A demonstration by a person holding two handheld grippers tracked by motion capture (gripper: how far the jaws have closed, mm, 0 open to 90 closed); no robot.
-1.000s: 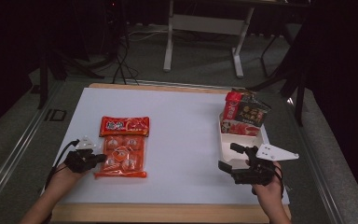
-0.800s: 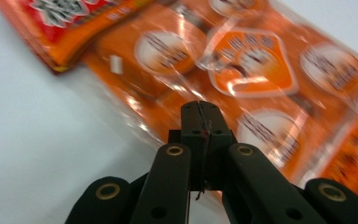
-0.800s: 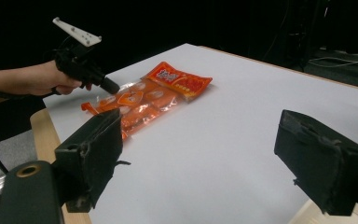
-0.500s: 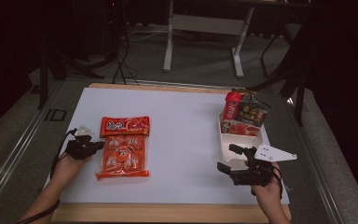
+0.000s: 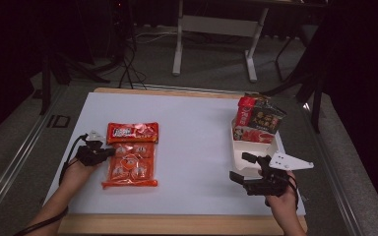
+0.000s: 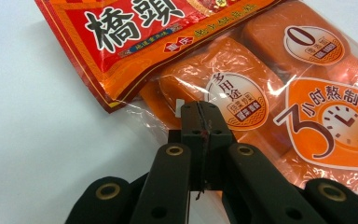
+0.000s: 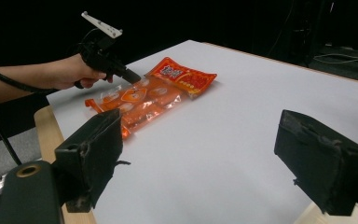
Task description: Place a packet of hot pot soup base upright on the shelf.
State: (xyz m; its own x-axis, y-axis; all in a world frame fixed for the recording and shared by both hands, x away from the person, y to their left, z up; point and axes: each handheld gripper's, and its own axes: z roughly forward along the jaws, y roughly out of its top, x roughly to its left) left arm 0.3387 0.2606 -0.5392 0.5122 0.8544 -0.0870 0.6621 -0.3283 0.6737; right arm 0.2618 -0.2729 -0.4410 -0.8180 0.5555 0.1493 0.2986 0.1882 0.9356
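Two tongs work a white surface in a dark room; the left tongs, pads pressed together, pinch the clear plastic edge of the orange snack bag, which lies flat at the surface's left, beside the hand; the left gripper view reveals glossy film, wrapped orange blocks and a red printed header; the right gripper view shows the right tongs spread wide, holding nothing, their black pads frayed; from above, a white box of red packets stands far right of the bag, past the right tongs, on a wood-edged surface.
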